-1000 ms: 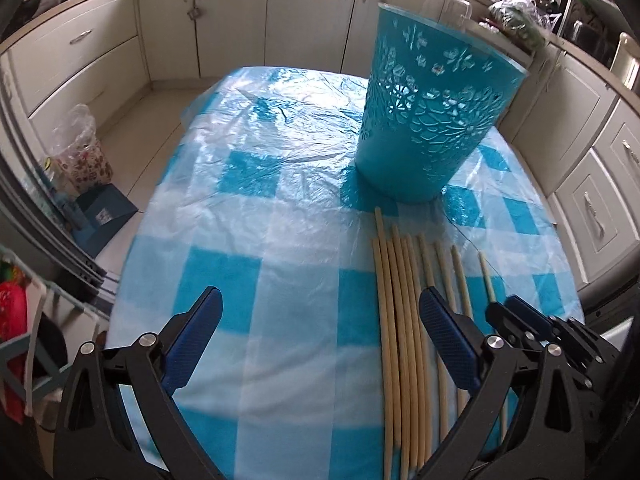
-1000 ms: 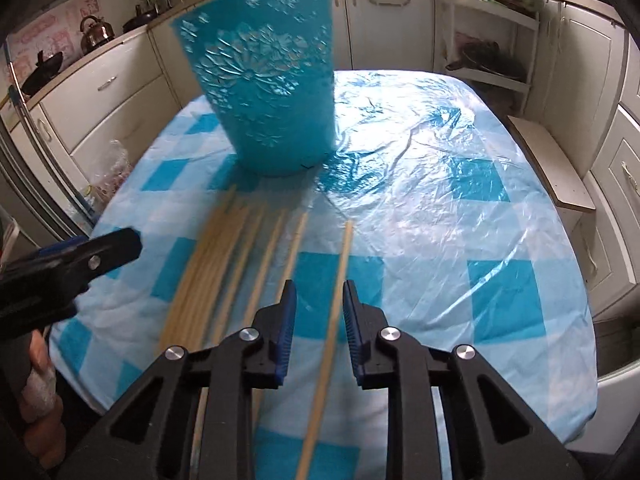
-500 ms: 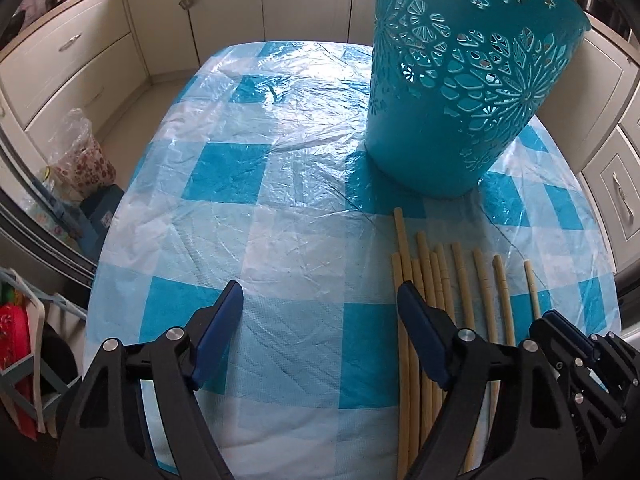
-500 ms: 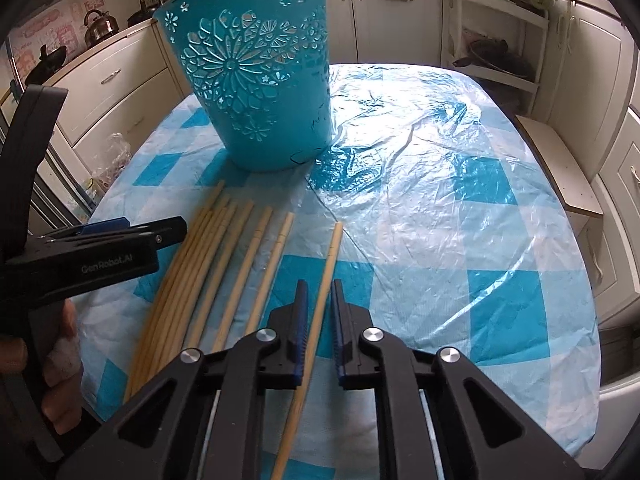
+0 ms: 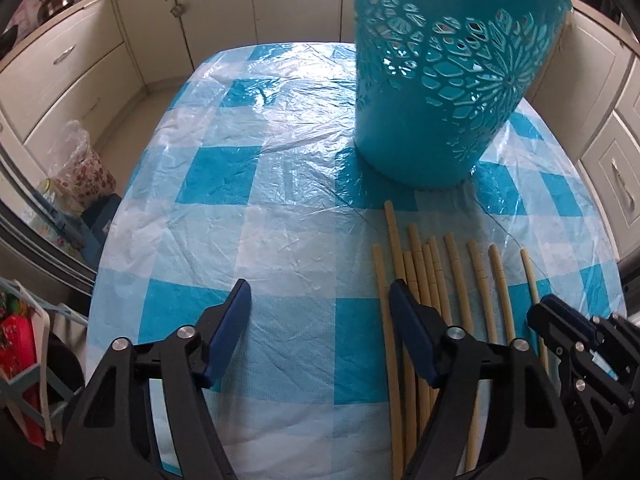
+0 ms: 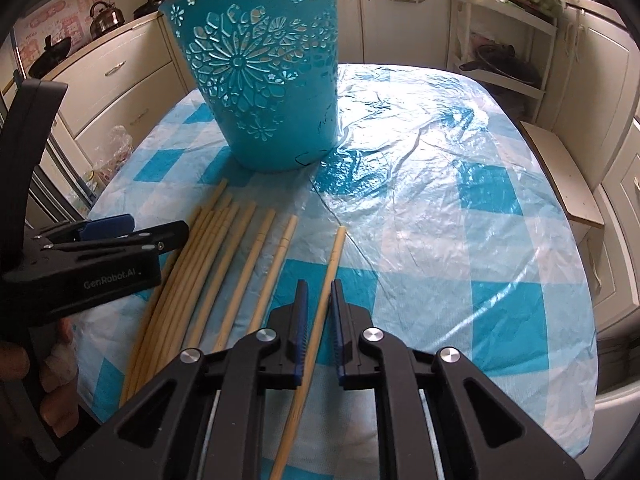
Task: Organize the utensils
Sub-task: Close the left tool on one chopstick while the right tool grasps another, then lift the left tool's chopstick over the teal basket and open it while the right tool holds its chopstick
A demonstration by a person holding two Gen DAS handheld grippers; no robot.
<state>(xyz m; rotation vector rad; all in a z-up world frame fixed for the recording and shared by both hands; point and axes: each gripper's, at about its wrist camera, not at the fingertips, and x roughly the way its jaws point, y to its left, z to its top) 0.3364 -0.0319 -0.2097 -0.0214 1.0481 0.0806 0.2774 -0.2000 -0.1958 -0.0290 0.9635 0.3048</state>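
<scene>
a: one chopstick [image 6: 334, 258] is lying on the tablecloth [image 6: 440, 216] between the right gripper [image 6: 319, 312] fingers, which are nearly closed but not clearly clamping. it is risking rolling away.

b: left gripper [image 5: 320, 320] is hanging released; only its view is showing the floral bag [image 5: 78, 168] beside the table.

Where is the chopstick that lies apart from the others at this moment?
In the right wrist view, the lone chopstick lies on the checked tablecloth, rightmost of the row, between the right gripper fingers.
</scene>
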